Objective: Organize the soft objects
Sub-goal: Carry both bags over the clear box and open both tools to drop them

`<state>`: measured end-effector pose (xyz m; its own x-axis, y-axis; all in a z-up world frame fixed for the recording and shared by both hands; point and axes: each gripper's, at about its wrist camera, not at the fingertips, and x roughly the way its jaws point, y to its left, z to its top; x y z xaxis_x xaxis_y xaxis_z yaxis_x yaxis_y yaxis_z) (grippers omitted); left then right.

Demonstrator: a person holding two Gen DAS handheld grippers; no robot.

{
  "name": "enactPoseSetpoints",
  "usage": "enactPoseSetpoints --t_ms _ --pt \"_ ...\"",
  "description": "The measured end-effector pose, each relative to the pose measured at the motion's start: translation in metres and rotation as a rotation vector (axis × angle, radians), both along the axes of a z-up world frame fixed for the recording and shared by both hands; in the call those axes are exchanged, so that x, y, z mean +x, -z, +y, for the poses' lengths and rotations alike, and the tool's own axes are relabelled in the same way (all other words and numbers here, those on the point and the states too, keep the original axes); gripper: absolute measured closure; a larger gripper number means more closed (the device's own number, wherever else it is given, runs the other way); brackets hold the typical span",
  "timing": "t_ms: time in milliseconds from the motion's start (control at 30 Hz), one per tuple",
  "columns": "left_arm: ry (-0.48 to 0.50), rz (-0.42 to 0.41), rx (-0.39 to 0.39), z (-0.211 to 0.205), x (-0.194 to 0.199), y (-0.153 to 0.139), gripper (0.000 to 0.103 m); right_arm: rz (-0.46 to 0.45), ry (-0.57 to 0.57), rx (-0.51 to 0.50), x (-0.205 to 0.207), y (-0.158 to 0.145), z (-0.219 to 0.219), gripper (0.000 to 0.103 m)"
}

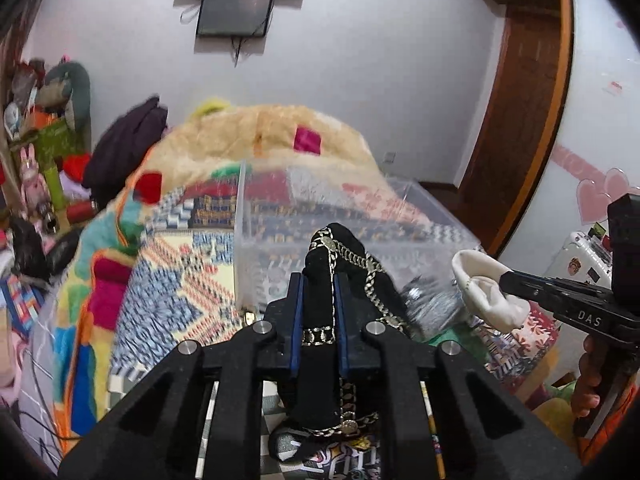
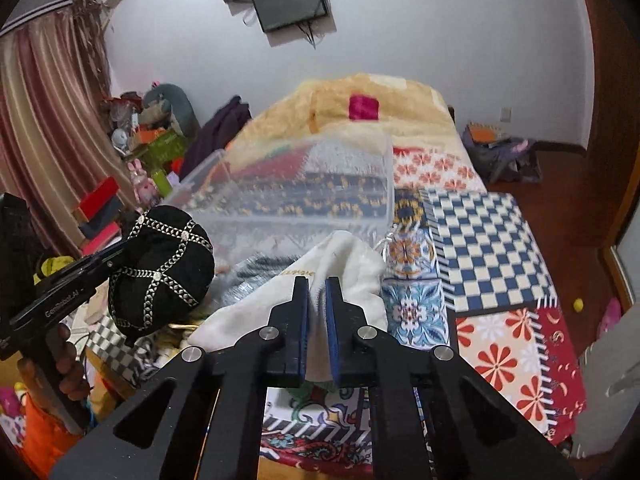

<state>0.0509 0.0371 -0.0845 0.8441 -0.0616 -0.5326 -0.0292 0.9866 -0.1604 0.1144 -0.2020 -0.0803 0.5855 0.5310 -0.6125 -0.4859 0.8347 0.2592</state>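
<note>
My left gripper (image 1: 319, 280) is shut on a black cap with silver chain trim (image 1: 340, 256), held above the bed near the front wall of a clear plastic bin (image 1: 256, 236). The cap also shows in the right wrist view (image 2: 160, 272), left of centre. My right gripper (image 2: 317, 284) is shut on a white soft cloth item (image 2: 340, 264), held in front of the same bin (image 2: 280, 200). That white item (image 1: 488, 292) and the right gripper (image 1: 508, 280) show at the right of the left wrist view.
The bin stands on a bed with a patchwork quilt (image 2: 480, 240) and a fluffy beige blanket (image 1: 260, 136) behind it. A silver shiny item (image 1: 432, 304) lies by the bin. Cluttered shelves with toys (image 1: 40, 140) stand at left. A wooden door (image 1: 520, 120) is at right.
</note>
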Motion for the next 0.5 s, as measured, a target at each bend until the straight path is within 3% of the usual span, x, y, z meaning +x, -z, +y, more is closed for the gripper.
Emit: enactPoseSetpoints --t_ms 267,500 --pt "-0.02 -0.12 -0.004 0.004 -0.015 -0.044 0.09 -0.105 -0.009 0.043 -0.008 -0.031 0.0 0.096" --pt "-0.029 -0.158 -0.015 0.01 0.002 -0.063 0.09 -0.193 0.006 0.054 -0.001 -0.055 0.005 0.096"
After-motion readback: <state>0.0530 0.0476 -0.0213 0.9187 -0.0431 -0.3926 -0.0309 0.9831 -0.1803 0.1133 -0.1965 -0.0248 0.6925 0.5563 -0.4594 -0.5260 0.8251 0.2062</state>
